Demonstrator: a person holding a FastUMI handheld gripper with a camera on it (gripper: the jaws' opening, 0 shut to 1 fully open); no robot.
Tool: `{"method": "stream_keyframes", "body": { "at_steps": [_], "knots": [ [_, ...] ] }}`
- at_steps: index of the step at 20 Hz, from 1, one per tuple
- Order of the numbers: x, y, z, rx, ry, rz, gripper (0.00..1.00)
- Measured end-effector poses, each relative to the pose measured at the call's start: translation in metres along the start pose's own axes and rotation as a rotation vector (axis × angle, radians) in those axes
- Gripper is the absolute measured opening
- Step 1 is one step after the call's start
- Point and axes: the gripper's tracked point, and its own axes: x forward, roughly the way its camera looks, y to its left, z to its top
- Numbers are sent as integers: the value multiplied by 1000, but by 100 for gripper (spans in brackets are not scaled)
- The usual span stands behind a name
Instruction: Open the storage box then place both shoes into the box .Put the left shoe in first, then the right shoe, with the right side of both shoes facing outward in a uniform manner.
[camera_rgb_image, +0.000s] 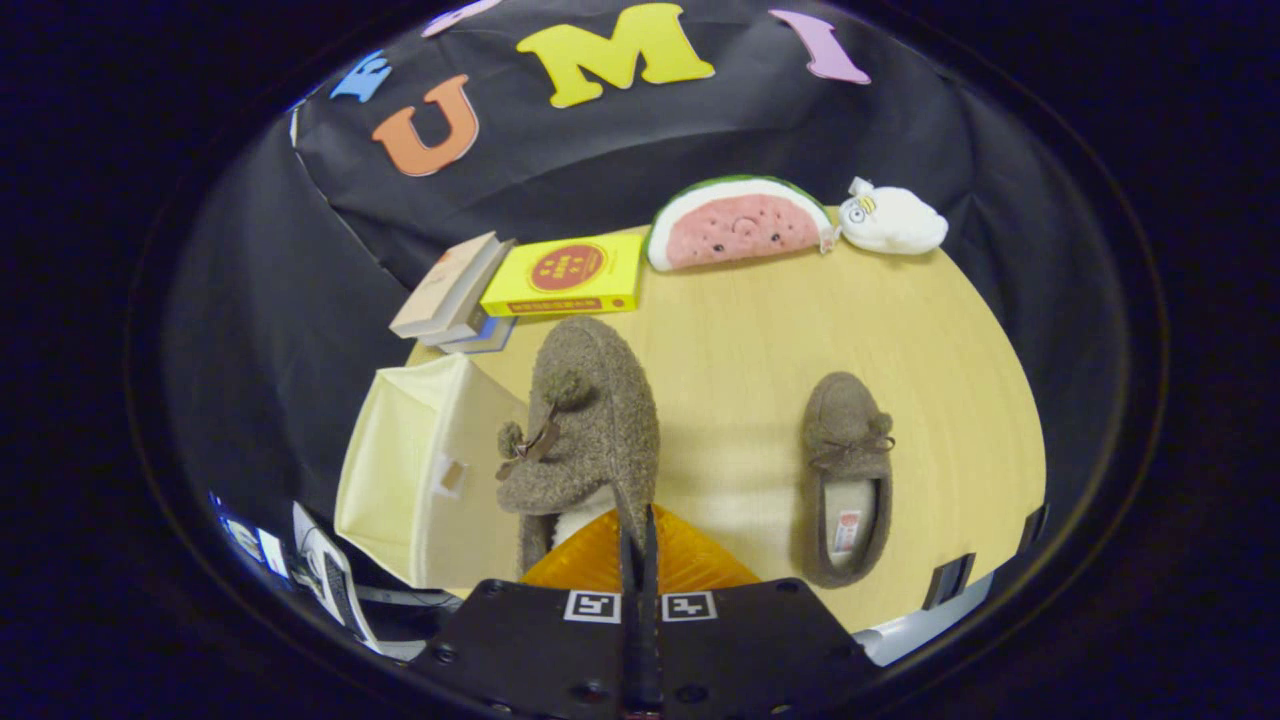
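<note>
My gripper (640, 530) is shut on the rim of a brown fuzzy slipper (590, 420) with pompoms and a bow; the slipper hangs lifted above the table, tilted, toe pointing away from me. Just left of it stands the pale yellow fabric storage box (420, 470), its near side wall toward me. The second brown slipper (845, 470) lies flat on the wooden table (760, 330) to the right of my fingers, toe pointing away, its light lining showing.
Beyond the held slipper lie a yellow book (565, 275) and a stack of books (450, 290). A watermelon plush (740, 222) and a white plush (893, 220) sit at the table's far edge against the black cloth wall.
</note>
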Motion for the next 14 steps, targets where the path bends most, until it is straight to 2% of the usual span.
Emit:
{"method": "stream_keyframes", "body": {
  "at_steps": [3, 6, 10, 14],
  "knots": [
    [-21, 52, 15, -19, -43, 46, 0],
    [-19, 109, 18, -41, -52, 77, 0],
    [14, 184, 2, -38, -27, 127, 0],
    [66, 228, -26, -25, -2, 100, 0]
  ]
}}
